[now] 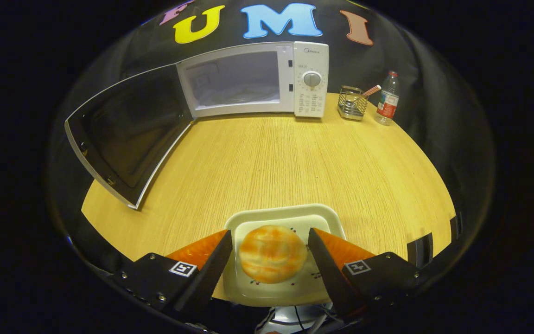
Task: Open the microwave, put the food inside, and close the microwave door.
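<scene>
The bun (273,253) on its plate (285,214) sits between the fingers of the claw (270,250), which is spread apart, level over the bench (271,157) and facing the open microwave (248,79).

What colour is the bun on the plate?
Pale cream with orange swirls; the bun shows best in the gripper view.

Cloth-walled booth: table (267,157), microwave (253,79)

Forward along jaws, low over table (267,157)
</scene>
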A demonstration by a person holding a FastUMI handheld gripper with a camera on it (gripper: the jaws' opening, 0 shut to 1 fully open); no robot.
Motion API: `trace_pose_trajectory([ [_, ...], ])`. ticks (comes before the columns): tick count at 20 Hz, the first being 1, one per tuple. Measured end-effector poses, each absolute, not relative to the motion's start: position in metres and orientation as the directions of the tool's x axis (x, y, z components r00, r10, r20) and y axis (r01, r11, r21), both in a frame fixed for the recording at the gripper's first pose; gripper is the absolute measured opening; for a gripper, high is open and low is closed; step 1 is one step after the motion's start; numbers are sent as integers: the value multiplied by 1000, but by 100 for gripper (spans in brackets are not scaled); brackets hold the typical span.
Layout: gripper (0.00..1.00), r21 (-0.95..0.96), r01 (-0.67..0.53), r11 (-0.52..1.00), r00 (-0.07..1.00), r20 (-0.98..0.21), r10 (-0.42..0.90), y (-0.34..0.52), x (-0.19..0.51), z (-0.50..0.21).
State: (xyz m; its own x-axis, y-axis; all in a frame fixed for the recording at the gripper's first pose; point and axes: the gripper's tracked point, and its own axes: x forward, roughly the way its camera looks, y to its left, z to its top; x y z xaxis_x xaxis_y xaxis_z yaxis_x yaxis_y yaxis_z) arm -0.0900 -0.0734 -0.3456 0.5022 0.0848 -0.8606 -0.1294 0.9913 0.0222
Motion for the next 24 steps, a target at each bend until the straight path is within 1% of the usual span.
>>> trace_pose_trajectory([
  [3, 100, -10, -131, 991, 477, -877, 54, -77, -96, -356],
  [6, 100, -22, -94, 995, 466, -884, 25, -79, -99, -367],
  [7, 98, -10, -76, 997, 467, -884, 26, -77, -99, -367],
  [9, 86, -7, -37, 999, 471, -882, 11, -78, -98, -367],
  [10, 85, -11, -14, 1000, 476, -879, -3, -79, -97, -366],
  [11, 79, -1, 9, 1000, 487, -873, -6, -79, -94, -363],
  [14, 79, 40, 68, 997, 527, -850, -2, -69, -85, -351],
  [18, 78, 112, 132, 985, 618, -786, 6, -47, -66, -319],
  [21, 78, 164, 134, 977, 678, -735, 31, -22, -49, -293],
  [24, 78, 165, 114, 980, 726, -687, 32, -5, -34, -269],
])
